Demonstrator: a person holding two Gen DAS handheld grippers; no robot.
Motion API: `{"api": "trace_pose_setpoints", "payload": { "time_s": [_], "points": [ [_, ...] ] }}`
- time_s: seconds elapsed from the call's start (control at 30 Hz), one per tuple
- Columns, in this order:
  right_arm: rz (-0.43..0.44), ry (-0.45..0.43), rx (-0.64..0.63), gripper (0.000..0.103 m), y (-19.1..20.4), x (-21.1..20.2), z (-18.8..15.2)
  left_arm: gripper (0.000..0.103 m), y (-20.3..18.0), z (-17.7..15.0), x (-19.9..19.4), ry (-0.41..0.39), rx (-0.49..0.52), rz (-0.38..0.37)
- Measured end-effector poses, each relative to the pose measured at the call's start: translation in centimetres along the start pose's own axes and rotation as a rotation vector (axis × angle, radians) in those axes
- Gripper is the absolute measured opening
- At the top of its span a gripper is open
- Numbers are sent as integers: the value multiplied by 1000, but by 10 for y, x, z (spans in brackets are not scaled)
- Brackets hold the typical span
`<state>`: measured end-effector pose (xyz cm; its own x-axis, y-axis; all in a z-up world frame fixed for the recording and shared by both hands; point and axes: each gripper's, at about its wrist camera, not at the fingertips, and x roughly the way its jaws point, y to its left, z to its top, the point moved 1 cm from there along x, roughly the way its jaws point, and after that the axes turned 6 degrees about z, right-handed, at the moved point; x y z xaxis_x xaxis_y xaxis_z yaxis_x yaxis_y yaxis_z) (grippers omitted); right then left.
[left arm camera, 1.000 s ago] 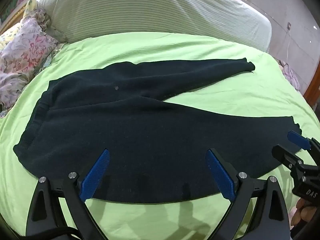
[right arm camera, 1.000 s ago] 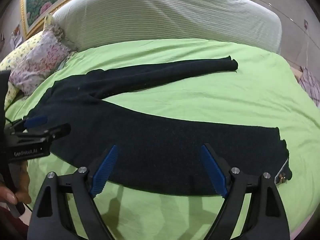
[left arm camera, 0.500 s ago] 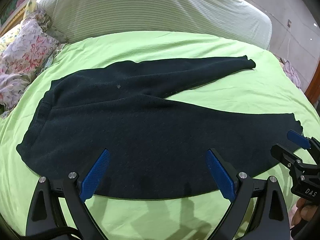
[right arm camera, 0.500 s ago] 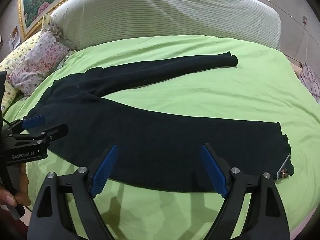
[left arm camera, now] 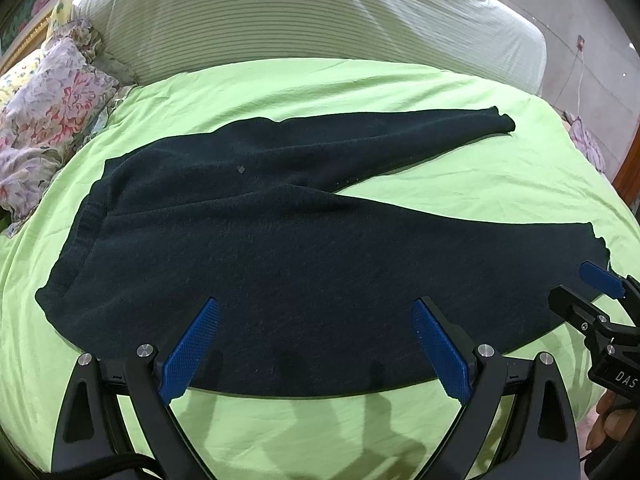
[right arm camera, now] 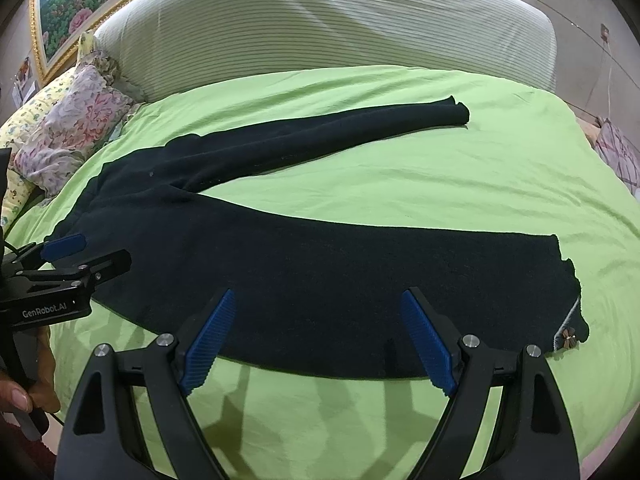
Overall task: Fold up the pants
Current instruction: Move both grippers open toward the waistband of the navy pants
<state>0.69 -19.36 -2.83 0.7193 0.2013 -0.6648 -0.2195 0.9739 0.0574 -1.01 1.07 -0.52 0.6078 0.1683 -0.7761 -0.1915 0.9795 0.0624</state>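
Note:
Dark navy pants (left arm camera: 280, 248) lie flat on a green bed sheet (left arm camera: 480, 184), waistband at the left, the two legs spread apart toward the right. They also show in the right wrist view (right arm camera: 320, 272). My left gripper (left arm camera: 316, 344) is open and empty, above the near edge of the seat and thigh. My right gripper (right arm camera: 316, 336) is open and empty, above the near leg's front edge. Each gripper shows in the other's view: the right one (left arm camera: 592, 300) by the near cuff, the left one (right arm camera: 76, 260) by the waistband.
A striped white headboard (left arm camera: 304, 20) rises behind the bed. Floral pillows (left arm camera: 44, 120) lie at the far left. A framed painting (right arm camera: 72, 12) hangs at the upper left. The bed's edge curves down at the right, with floral cloth (right arm camera: 620, 152) beyond it.
Both grippers have drawn back and up a little, so the pants sit slightly farther from the fingers. Both grippers stay open. The pants have not moved.

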Motion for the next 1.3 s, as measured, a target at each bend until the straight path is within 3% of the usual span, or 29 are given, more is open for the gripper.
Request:
{"api": "trace_pose_setpoints", "payload": {
  "time_s": [1.3],
  "points": [
    [7,6,27,85,-8,1,7,97,-3,0,10,29,27,-22]
  ]
}}
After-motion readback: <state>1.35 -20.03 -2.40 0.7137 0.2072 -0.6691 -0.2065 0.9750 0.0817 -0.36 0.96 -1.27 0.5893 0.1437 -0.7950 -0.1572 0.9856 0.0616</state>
